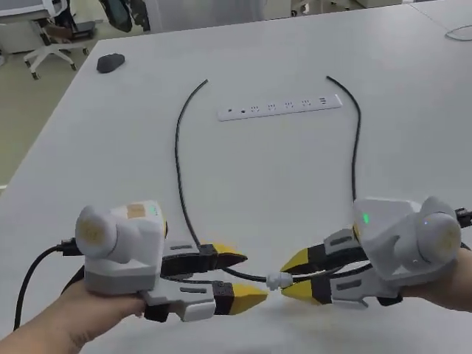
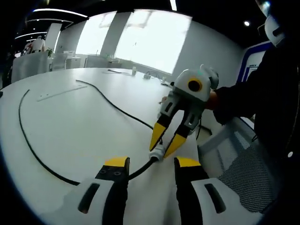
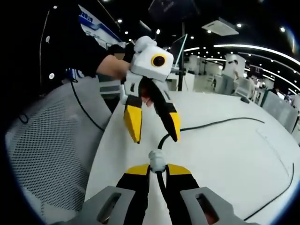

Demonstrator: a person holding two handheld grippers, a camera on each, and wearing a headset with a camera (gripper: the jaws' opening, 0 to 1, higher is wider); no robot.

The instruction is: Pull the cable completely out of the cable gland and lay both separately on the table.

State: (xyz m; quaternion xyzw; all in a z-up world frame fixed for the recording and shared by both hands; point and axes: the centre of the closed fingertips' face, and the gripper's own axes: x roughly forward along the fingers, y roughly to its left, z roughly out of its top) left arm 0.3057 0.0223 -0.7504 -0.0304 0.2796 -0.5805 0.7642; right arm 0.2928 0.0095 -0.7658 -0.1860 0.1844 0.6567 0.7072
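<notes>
Pinching the white cable gland (image 1: 279,281) between its fingers, the right gripper (image 1: 287,278) holds it near the worktop's (image 1: 265,184) front edge, with the black cable (image 1: 177,162) threaded through it. Opposite, the left gripper (image 1: 251,277) has its fingers spread, the cable passing between them. Both cable ends lie beside a white power strip (image 1: 280,107).

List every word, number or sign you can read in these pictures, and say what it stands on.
No text can be read.
Power strip: any markings are too small to read.
Blue wall sign: its lettering is too blurred to read.
</notes>
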